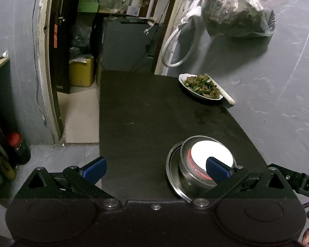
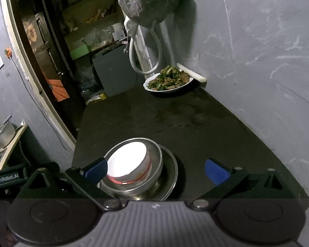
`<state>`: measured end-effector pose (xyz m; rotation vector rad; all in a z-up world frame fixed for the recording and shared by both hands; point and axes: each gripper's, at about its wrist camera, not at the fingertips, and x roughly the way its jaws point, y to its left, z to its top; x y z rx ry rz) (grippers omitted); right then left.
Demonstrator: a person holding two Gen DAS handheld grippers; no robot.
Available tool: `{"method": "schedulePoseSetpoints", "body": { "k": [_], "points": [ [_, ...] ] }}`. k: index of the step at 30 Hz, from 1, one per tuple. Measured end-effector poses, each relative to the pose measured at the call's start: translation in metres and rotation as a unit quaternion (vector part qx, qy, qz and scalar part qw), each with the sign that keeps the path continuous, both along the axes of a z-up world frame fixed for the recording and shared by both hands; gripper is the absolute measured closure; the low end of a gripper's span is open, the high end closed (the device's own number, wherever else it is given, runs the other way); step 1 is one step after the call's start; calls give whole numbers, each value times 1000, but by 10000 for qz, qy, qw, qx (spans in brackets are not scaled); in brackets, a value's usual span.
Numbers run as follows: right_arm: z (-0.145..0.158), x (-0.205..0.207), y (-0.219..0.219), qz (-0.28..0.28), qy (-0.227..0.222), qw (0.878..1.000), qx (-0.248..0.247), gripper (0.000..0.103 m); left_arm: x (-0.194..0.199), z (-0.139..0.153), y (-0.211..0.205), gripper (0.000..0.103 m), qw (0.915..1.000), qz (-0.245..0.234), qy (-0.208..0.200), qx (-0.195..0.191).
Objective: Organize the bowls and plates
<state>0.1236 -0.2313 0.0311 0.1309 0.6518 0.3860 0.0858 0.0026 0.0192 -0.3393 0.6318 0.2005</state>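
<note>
1. Left gripper (image 1: 156, 169) held low over the near edge of the dark table (image 1: 146, 111), jaws spread wide, nothing between them; right-hand blue pad (image 1: 217, 169) seen in front of the stack, contact impossible to tell.
2. Right gripper (image 2: 156, 169) likewise held wide apart and empty, left blue pad (image 2: 96, 169) overlapping the stack's rim in its view, touching or merely in front not clear. Judged as both tools flanking the stack, either to steady it or having no grip on it yet.
3. Stack near the front of the table: white bowl (image 1: 213, 153) with a red band, nested inside a steel bowl (image 1: 192, 177), itself seated on a steel plate (image 1: 172, 175). Presumably nested so by size, widest at the bottom, for stability and compactness. White bowl overexposed, interior unreadable; steel dull and reflective, plate rim shallow.
4. Mid-table bare but stained, a faint round mark (image 2: 198, 118) towards the wall.
5. Far corner, well apart from the stack: white dish of food (image 1: 200, 87), greens and brown pieces heaped in it, set against the wall. Probably kept out of the stacking because full.
6. Just behind the dish, a white cylinder (image 1: 226, 95) lying along the wall.
7. Above, a plastic bag (image 1: 239, 10) of dark contents and a looped white hose (image 1: 175, 47) hanging on the grey wall; doorway to a cluttered storeroom beyond.
</note>
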Motion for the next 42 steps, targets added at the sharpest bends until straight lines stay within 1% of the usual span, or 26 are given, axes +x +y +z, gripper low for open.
{"method": "schedulePoseSetpoints", "body": {
  "k": [6, 9, 14, 17, 21, 27, 34, 39, 42],
  "points": [
    [-1, -29, 2, -116, -133, 9998, 65, 0, -27, 0, 2, 1, 9999, -86, -38, 71],
    [-2, -41, 3, -169, -185, 9996, 111, 0, -40, 2, 4, 1, 9997, -134, -106, 162],
    [1, -61, 6, -251, -284, 9992, 117, 0, -60, 4, 8, 1, 9993, -175, -260, 194],
    [2, -71, 8, -315, -341, 9988, 120, 0, -73, 4, 7, 1, 9980, -292, -425, 353],
    [-1, -87, 11, -384, -393, 9984, 94, 0, -87, 1, 5, 1, 9963, -419, -535, 529],
    [-9, -114, 17, -421, -373, 9984, 31, 0, -107, -6, 7, 1, 9951, -490, -566, 640],
    [-13, -142, 20, -460, -508, 9976, -120, 0, -127, -13, 11, 1, 9947, -506, -605, 663],
    [-13, -155, 17, -523, -575, 9968, -164, 0, -135, -20, 9, 1, 9935, -644, -591, 723],
    [-14, -159, 16, -538, -555, 9969, -168, 0, -139, -25, 10, 1, 9939, -612, -561, 728]
  ]
}}
